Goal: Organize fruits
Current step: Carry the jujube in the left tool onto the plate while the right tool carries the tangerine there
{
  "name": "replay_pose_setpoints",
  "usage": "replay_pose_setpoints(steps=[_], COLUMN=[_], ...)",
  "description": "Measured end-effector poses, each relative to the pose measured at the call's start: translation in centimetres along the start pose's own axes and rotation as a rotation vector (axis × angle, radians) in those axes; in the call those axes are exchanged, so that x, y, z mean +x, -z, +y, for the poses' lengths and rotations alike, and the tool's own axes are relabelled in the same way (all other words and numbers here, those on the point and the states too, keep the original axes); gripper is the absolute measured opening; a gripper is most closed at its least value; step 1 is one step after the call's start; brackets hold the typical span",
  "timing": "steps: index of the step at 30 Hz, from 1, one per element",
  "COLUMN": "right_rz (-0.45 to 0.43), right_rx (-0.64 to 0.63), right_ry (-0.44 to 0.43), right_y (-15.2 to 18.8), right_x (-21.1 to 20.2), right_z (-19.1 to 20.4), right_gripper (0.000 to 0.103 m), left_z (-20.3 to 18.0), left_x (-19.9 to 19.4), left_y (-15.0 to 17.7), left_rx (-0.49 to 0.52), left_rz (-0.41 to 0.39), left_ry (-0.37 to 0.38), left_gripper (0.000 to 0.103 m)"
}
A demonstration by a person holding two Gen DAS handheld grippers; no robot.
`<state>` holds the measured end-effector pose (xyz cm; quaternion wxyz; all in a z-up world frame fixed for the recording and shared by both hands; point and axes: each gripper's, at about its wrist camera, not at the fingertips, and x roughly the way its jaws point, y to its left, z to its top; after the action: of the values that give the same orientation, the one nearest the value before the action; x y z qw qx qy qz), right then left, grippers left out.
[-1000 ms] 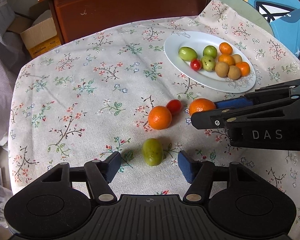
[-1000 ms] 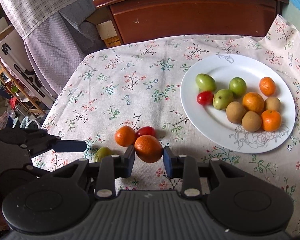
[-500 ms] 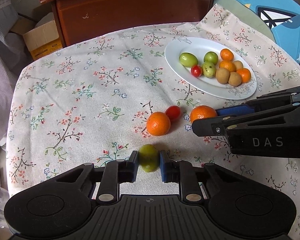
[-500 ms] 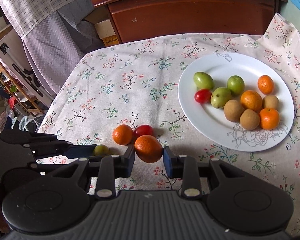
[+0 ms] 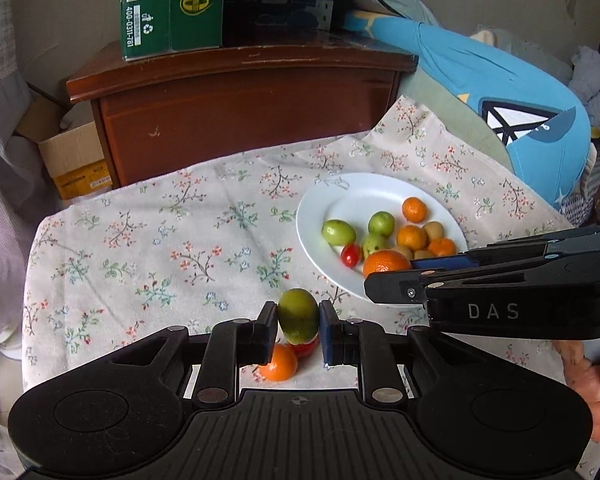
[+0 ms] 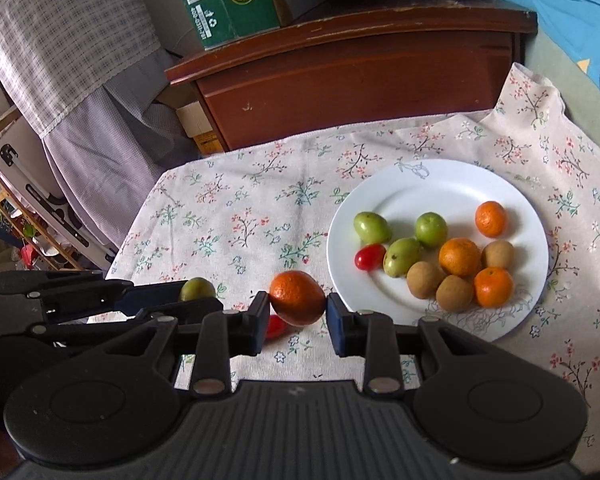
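Left wrist view: left tool point(image 5: 299, 326) clamped on green fruit point(image 5: 298, 314), held clear above worktop point(image 5: 148, 248) – prob. for carry to plate point(image 5: 342, 200). Mandarin point(image 5: 279, 362) + tomato point(image 5: 305, 347) left on cloth below.

Right wrist view: right tool point(image 6: 298, 312) gripping orange point(image 6: 297, 297), off cloth, just beside plate rim point(image 6: 440, 172). Plate already holds sorted fruit; free space on near-left side, so likely drop spot.

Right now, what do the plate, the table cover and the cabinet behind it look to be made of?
Plate: glazed ceramic by the look, white and glossy with a faint printed motif; could be melamine.
Table cover: woven cloth, matte, floral print, creased at the far corner.
Cabinet: dark varnished wood, with a scuffed, chipped top edge.
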<state>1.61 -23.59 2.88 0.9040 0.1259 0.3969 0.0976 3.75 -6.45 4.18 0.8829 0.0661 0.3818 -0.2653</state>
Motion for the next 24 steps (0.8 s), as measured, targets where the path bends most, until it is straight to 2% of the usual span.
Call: replay_pose_setpoints(steps=[8, 14, 24], right_rz=[-0.096, -0.158, -0.110], right_rx=[0.041, 0.091, 0.169], right_ry=[0.070, 0.106, 0.150], right_y=[-3.0, -4.2, -3.8], right_x=[-1.7, -2.1, 0.4], right_z=[-3.0, -5.4, -7.8], right_gripper=[0.031, 0.031, 0.031], left_z=[-1.3, -1.1, -1.0], left_x=[1.9, 4.3, 8.4], left_y=[-3.8, -5.6, -5.9], left_rx=[0.028, -0.035, -0.085], left_rz=[-0.046, -0.075, -0.070], left_ry=[0.019, 0.080, 0.101], left_gripper=[0.019, 0.019, 0.019])
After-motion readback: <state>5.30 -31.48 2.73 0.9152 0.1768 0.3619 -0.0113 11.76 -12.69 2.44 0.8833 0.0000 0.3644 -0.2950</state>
